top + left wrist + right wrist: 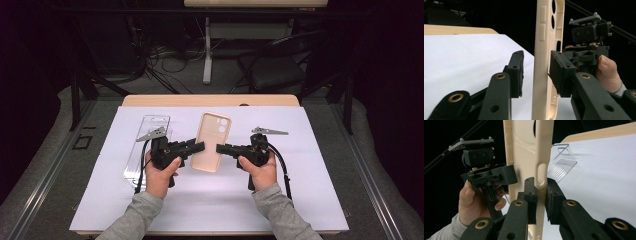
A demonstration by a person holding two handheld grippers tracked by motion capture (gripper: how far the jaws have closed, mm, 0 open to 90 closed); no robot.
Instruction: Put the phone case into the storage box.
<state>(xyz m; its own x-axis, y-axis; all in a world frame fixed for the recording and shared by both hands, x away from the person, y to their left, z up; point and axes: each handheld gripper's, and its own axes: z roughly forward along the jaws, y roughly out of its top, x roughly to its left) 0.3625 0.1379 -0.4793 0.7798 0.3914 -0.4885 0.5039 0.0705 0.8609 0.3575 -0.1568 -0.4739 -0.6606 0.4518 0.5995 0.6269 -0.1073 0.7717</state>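
Covering most of the wooden table [150,100] in front of you is a white sheet [210,200], and everything sits on or above it. Next in size, a clear plastic package [145,150] lies flat on the sheet to your left, just behind your left hand. Your beige phone case [212,142] is at the middle of the sheet, between your two hands, with its camera cut-outs at the far end. Your right gripper [540,202] has its jaws clamped on one side wall of that case, a pad on each face of the rim. Your left gripper [535,75] comes at the opposite edge with its jaws apart: the case stands in the gap, one pad clearly off it, the other close against it, though you cannot quite tell from this angle whether that one touches. From above, both grippers point inward at the case, level with each other.
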